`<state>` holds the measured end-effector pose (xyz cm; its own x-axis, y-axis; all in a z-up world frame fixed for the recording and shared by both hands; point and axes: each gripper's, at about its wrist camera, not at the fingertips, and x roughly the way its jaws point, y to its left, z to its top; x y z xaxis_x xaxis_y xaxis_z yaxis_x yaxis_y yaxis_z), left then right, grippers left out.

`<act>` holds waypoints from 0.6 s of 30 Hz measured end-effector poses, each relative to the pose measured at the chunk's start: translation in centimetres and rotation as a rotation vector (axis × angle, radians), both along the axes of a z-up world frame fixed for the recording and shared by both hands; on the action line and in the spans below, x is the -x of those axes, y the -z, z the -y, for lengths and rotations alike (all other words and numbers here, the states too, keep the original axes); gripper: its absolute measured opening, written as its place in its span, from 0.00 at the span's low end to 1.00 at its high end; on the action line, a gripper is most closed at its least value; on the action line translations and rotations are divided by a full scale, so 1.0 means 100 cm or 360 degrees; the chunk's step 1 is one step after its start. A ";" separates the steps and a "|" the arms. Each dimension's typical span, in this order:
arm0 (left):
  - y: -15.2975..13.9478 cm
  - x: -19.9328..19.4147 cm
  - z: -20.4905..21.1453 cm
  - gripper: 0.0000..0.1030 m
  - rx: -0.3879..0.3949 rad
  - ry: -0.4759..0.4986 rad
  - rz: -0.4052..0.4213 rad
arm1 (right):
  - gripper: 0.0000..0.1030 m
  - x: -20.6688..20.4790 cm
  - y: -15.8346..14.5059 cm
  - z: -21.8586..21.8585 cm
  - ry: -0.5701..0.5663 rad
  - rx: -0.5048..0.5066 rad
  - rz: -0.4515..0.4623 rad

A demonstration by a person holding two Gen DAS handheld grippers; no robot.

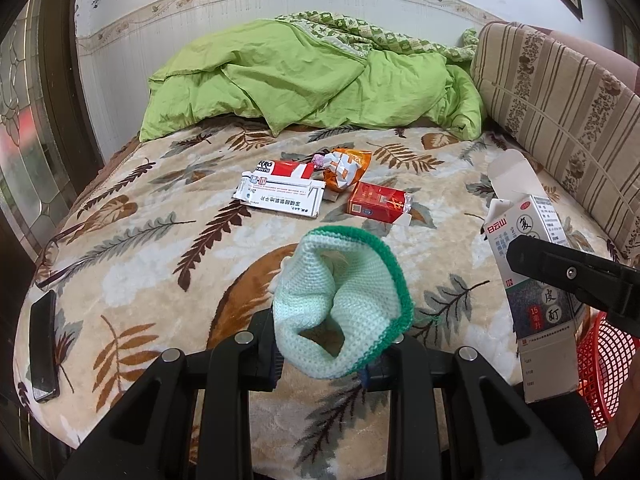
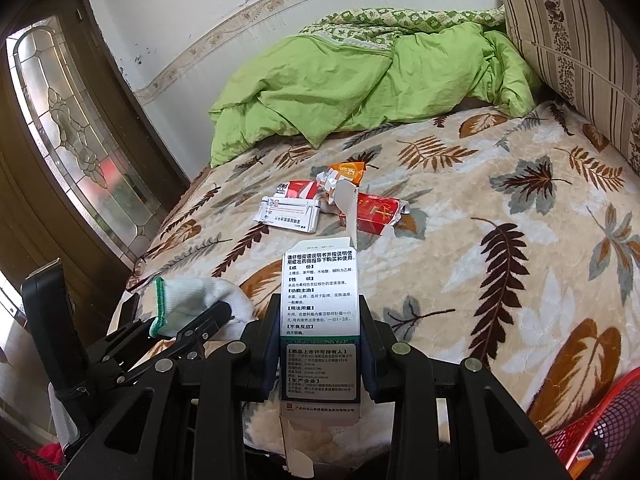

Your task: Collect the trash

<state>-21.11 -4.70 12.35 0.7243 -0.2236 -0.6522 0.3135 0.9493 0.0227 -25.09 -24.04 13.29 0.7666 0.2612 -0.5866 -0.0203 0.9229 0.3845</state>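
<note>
My left gripper (image 1: 320, 364) is shut on a pale green knit glove with a dark green cuff (image 1: 340, 304), held above the leaf-print bed. My right gripper (image 2: 320, 344) is shut on an open white medicine box (image 2: 320, 320), also visible at the right of the left wrist view (image 1: 536, 280). On the bed lie a red cigarette pack (image 1: 378, 202), a white medicine sachet (image 1: 280, 198), a red-and-white packet (image 1: 286, 170) and a crumpled orange wrapper (image 1: 346, 166). The glove also shows in the right wrist view (image 2: 188, 300).
A red mesh basket (image 1: 604, 364) sits at the bed's right edge, also in the right wrist view (image 2: 600, 424). A phone (image 1: 42, 344) and glasses (image 1: 60, 260) lie at the left edge. A green quilt (image 1: 312, 76) and striped headboard (image 1: 560, 92) lie behind.
</note>
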 end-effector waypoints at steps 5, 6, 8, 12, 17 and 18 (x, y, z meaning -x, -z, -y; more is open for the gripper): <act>-0.001 0.001 0.000 0.26 0.0000 -0.0001 -0.0001 | 0.34 0.003 -0.003 -0.003 -0.0001 -0.0001 0.0005; -0.001 0.001 0.000 0.26 0.0001 0.0000 -0.0002 | 0.34 0.003 -0.003 -0.003 -0.0002 -0.0003 0.0006; -0.001 0.001 0.000 0.26 -0.0001 0.0000 -0.0001 | 0.34 0.003 -0.003 -0.003 0.0000 -0.0001 0.0007; 0.000 0.001 0.000 0.26 0.0003 0.0002 -0.0002 | 0.34 0.005 -0.006 -0.003 0.0000 -0.0006 0.0013; -0.007 0.004 0.004 0.26 0.0018 0.0023 -0.0008 | 0.34 0.007 -0.008 0.000 0.0008 -0.0019 0.0018; -0.008 0.005 0.006 0.26 0.0018 0.0026 -0.0007 | 0.34 0.007 -0.008 0.001 0.0011 -0.0024 0.0018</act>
<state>-21.59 -5.29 13.17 0.7178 -0.2430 -0.6525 0.3291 0.9442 0.0104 -25.81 -24.11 14.09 0.7749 0.2646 -0.5740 -0.0180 0.9171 0.3983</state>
